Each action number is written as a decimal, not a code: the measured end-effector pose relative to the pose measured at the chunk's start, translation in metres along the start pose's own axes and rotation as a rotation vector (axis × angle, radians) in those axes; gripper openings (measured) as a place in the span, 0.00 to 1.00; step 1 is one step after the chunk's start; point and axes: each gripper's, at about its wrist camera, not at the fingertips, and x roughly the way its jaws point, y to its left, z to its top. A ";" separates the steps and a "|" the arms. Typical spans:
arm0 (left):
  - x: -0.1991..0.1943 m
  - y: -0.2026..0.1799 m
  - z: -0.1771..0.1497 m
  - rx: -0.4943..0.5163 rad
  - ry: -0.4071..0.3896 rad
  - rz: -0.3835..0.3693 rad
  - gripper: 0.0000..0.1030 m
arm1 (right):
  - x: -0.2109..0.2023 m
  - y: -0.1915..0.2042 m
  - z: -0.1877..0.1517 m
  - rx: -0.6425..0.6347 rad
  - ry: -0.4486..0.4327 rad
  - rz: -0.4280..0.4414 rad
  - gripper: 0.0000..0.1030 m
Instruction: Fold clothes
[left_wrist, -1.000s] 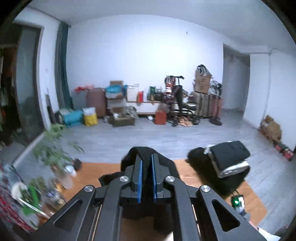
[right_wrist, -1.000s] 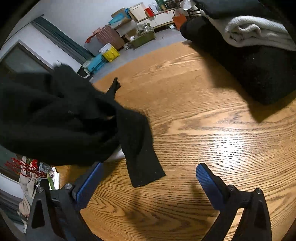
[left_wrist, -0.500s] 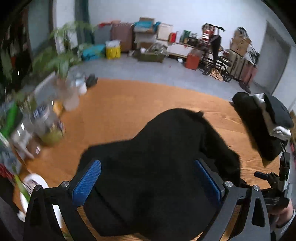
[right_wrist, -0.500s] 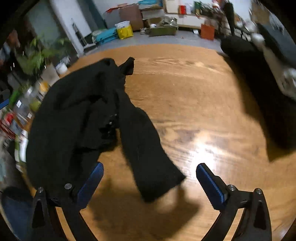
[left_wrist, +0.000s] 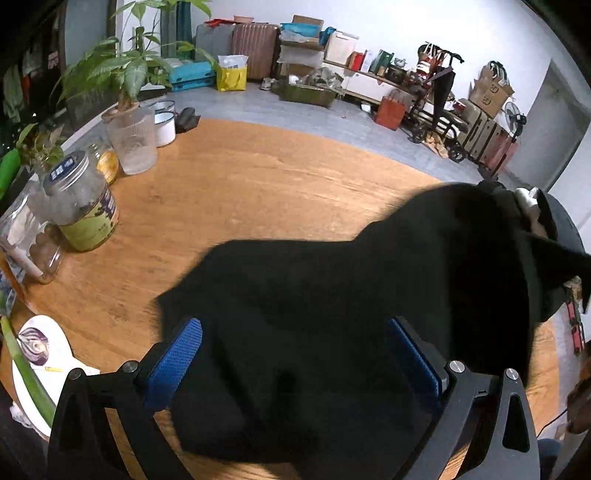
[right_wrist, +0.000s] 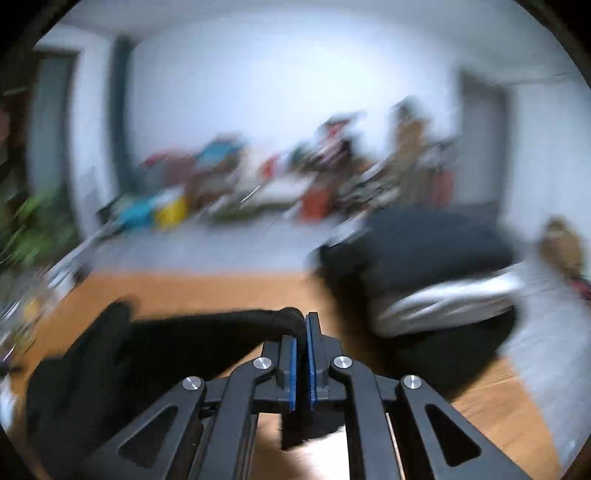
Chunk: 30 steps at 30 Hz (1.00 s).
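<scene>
The black garment (left_wrist: 332, 314) lies in a loose, unfolded heap on the round wooden table (left_wrist: 258, 192), filling the 4 to 6 o'clock part of the left wrist view; no neat fold shows in it yet. The right gripper (right_wrist: 301, 328) has just been closing, and its blue pads now pinch an edge of this black cloth, which trails off toward 9 o'clock in the blurred right wrist view. The left gripper (left_wrist: 295, 354) hangs over the heap with its jaws spread wide, cloth beneath and between them but not pressed by the pads.

At 3 o'clock a stack of folded clothes (right_wrist: 436, 280), dark with a pale layer, sits on the table, so by my reading some pieces are done while this one is only being taken up. Jars (left_wrist: 85, 206) and a potted plant (left_wrist: 125, 81) stand at 9 to 10 o'clock.
</scene>
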 end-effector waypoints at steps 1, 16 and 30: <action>0.001 0.001 -0.001 0.000 0.006 0.001 0.96 | 0.003 -0.007 -0.003 0.013 0.013 -0.082 0.13; -0.007 -0.127 -0.036 0.163 0.111 -0.279 0.96 | 0.057 0.027 -0.063 0.112 0.518 0.492 0.85; 0.012 -0.258 -0.040 0.405 0.104 -0.182 0.03 | 0.094 -0.049 -0.063 0.479 0.622 0.496 0.87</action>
